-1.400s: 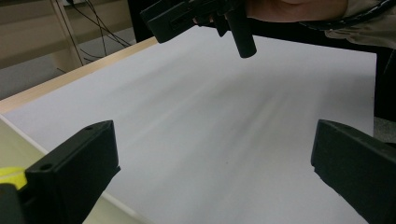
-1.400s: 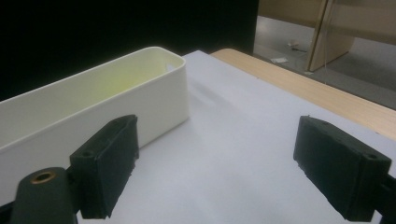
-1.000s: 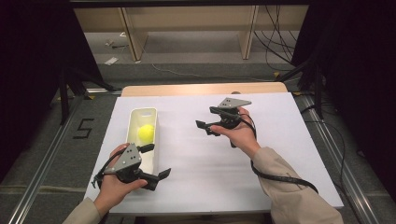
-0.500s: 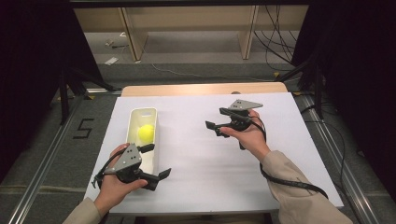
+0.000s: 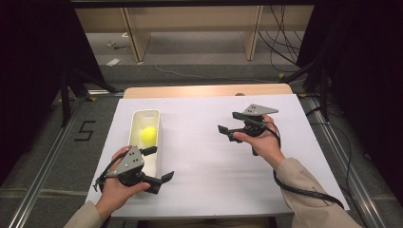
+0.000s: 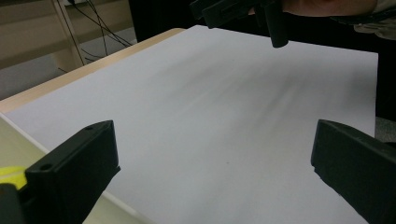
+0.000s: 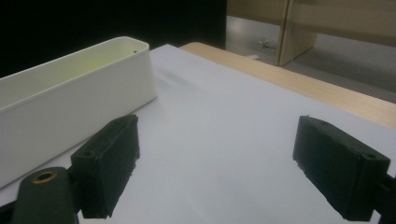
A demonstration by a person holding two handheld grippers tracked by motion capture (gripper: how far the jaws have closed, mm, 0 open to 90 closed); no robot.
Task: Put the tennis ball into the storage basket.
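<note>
A white table (image 5: 204, 190) carries a long white tray (image 5: 135, 124) that lies near its left edge, running from the far part toward the near edge. A yellow-green ball (image 5: 148, 136) sits inside the tray, in its middle part, resting on the floor of it. The left gripper (image 5: 159, 164) is held in the person's left hand (image 5: 116, 190) at the near-left corner of the table, just beside the near end of the tray; its jaws stand wide apart with nothing between them, one reaching over the tray's near end and the other over bare table surface. In the left gripper view a sliver of the ball (image 6: 10, 175) shows behind the left jaw. The right gripper (image 5: 227, 122) is held in the right hand (image 5: 261, 140) over the right half of the table, well apart from the tray, its jaws pointing leftward toward the tray. They stand open at a moderate width and hold nothing. In the right gripper view the tray's long side wall (image 7: 70, 112) lies ahead and to the left of the jaws, with white table between them.
</note>
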